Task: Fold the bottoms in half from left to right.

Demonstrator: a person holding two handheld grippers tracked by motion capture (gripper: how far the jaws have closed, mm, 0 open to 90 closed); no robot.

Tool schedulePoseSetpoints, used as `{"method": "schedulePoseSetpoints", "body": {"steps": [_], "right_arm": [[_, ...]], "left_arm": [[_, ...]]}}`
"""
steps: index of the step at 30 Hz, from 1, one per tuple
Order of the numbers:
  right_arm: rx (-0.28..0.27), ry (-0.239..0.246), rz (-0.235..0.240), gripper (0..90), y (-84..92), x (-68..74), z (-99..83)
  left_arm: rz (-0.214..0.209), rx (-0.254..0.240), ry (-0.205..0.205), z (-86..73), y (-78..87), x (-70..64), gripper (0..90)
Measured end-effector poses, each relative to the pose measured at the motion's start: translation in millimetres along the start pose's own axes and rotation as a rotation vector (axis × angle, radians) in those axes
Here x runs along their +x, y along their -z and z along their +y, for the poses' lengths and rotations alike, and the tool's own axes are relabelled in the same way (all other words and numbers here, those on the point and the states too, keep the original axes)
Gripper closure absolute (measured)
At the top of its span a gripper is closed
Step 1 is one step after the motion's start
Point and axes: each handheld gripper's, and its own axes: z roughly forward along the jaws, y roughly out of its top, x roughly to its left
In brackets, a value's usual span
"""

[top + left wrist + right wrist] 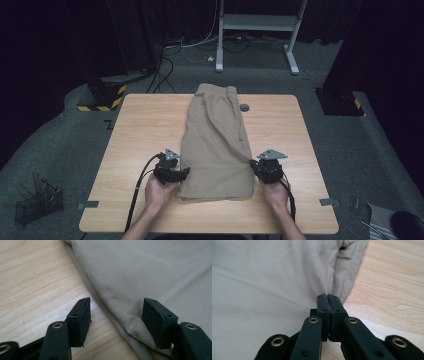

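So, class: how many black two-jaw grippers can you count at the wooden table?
2. The left black two-jaw gripper sits at the left edge of the folded beige shorts, jaws apart; the right black two-jaw gripper sits at their right edge, jaws together.

A light wooden table stands on grey carpet. At ten o'clock from it sits a yellow-and-black striped block. At twelve o'clock stands a white metal frame with cables beside it. At eight o'clock lies a black wire basket.

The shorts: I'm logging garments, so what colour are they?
Plain khaki-beige shorts, no pattern; the high view shows them best.
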Motion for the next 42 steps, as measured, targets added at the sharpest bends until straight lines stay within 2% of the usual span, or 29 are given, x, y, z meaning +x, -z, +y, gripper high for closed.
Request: {"method": "schedulePoseSetpoints", "body": {"steps": [2, 4, 6, 7, 8, 10, 12, 14, 18, 22, 24, 26, 27, 29, 34, 38, 42], "right_arm": [[0.042, 0.021, -0.017, 88.2, -6.2, 0.8, -0.9], [0.079, 0.021, -0.028, 85.0, -14.3, 0.5, -3.4], [0.07, -0.001, -0.025, 77.1, -15.8, -0.6, -4.9], [0.062, -0.011, -0.007, 74.3, -15.4, -1.3, -5.0], [0.062, -0.02, 0.006, 71.9, -14.9, -1.2, -4.9], [0.076, -0.017, 0.002, 69.4, -15.6, 0.5, -5.4], [0.096, -0.012, 0.003, 71.1, -18.2, 0.8, -7.1], [0.088, -0.009, 0.007, 75.4, -17.8, 0.8, -8.4], [0.078, 0.014, -0.006, 80.0, -14.5, 5.5, -12.8], [0.067, 0.026, 0.023, 81.0, -5.2, 15.2, -22.6], [0.077, 0.054, 0.045, 80.8, 1.4, 20.9, -27.3], [0.087, 0.059, 0.076, 77.2, 6.9, 22.8, -30.3], [0.088, 0.049, 0.09, 74.6, 9.2, 22.5, -30.9], [0.055, 0.013, 0.111, 70.9, 13.9, 18.6, -28.6], [-0.034, -0.041, 0.095, 68.8, 15.9, 9.4, -4.3], [-0.022, -0.071, 0.079, 68.8, -6.0, 2.7, 12.6], [0.007, -0.095, 0.076, 67.5, -31.1, 1.8, 20.1]], "left_arm": [[-0.002, -0.001, 0.004, 0.7, 1.0, 0.4, 40.4], [-0.004, -0.018, 0.007, 1.5, 3.3, 0.6, 40.1], [-0.006, -0.033, 0.01, 2.2, 4.5, 1.6, 40.1], [-0.007, -0.037, 0.015, 2.4, 3.9, 1.8, 40.1], [-0.003, -0.035, 0.012, 2.4, 2.5, 2.3, 40.1], [0.003, -0.02, 0.007, 1.5, -1.8, 2.6, 40.2], [0.011, -0.02, -0.004, 0.6, -3.2, 0.6, 39.7], [0.018, -0.024, -0.016, -0.2, -2.8, -1.8, 40.2], [0.015, -0.044, -0.013, -8.6, 1.6, -4.1, 40.1], [0.015, -0.036, -0.018, -21.1, 14.0, -8.7, 40.2], [0.007, -0.018, -0.028, -27.0, 21.5, -12.3, 40.3], [-0.005, -0.007, -0.045, -31.0, 26.7, -13.9, 40.3], [-0.02, -0.007, -0.04, -31.6, 27.9, -13.9, 40.1], [-0.028, -0.036, -0.029, -27.8, 28.8, -10.9, 38.8], [-0.017, -0.101, 0.002, 0.9, 20.4, -1.1, 36.9], [0.0, -0.08, 0.012, 14.3, -0.9, 2.5, 36.8], [0.014, -0.045, 0.01, 12.0, -13.5, 3.9, 36.6]]}}
